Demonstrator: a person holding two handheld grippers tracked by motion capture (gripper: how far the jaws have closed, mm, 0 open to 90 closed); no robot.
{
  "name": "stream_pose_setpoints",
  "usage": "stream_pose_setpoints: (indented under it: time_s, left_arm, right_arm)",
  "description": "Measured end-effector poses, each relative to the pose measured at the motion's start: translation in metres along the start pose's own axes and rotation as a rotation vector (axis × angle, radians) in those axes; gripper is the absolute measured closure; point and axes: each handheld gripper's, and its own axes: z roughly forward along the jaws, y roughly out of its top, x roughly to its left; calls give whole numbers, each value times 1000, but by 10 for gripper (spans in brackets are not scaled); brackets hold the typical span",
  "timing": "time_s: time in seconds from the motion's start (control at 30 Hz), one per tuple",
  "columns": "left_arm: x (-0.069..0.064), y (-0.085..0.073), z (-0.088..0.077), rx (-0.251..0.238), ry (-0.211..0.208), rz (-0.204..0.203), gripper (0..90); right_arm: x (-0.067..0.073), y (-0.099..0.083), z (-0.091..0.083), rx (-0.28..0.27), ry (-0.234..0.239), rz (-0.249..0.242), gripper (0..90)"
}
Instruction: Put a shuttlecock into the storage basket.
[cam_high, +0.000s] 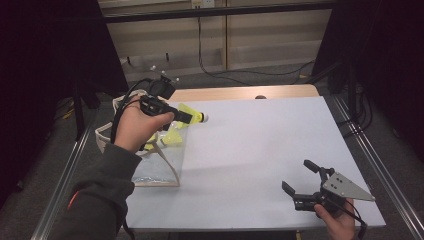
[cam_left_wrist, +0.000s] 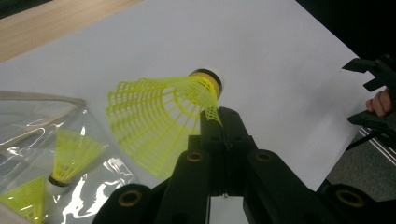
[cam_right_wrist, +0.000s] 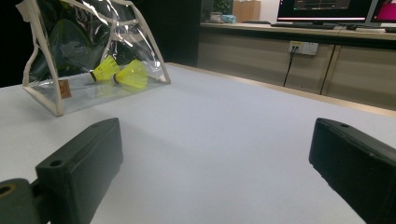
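Our left tongs (cam_left_wrist: 219, 116) pinch the yellow shuttlecock (cam_left_wrist: 159, 116) by its skirt, above the worktop (cam_high: 260, 145); our right tongs (cam_high: 299, 177) stand spread, well apart.

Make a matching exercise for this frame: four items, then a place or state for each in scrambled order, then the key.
Items
1. left gripper
2. right gripper
3. clear pouch
4. held shuttlecock

States
A. open, holding nothing, low over the white table
B. lying at the table's left edge, two yellow shuttlecocks inside
C. shut on a yellow skirt
D. out of the pouch, cork end pointing away from the jaws

Pairs: 1-C, 2-A, 3-B, 4-D
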Motion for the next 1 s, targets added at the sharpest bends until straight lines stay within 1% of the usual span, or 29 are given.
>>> stream_pose_setpoints:
  time_s: [0.1,0.27,0.43,0.53,0.7,0.73,0.93,1.0]
  left_arm:
    - [2,-1,-3,-6,8,-9,899]
    - [4,-2,-6,-5,7,-12,900]
    - [6,-2,-8,-6,17,-9,899]
    - [8,-2,-10,-5,16,-7,899]
    - [8,-3,-13,-9,20,-11,899]
    - [8,-3,-14,-7,16,-14,899]
    - [9,-3,-19,-11,24,-16,899]
    - [10,-3,-21,-3,26,-8,899]
  right_arm:
    - [0,0,0,5,1,-2,26]
    - [0,0,0,4,0,-1,26]
    - [0,0,0,2,0,1,26]
    - [0,0,0,0,2,0,26]
    - [0,0,0,3,-1,0,26]
    - [0,0,0,4,1,1,26]
    - [0,0,0,2,0,-1,26]
    - [0,0,0,4,0,0,26]
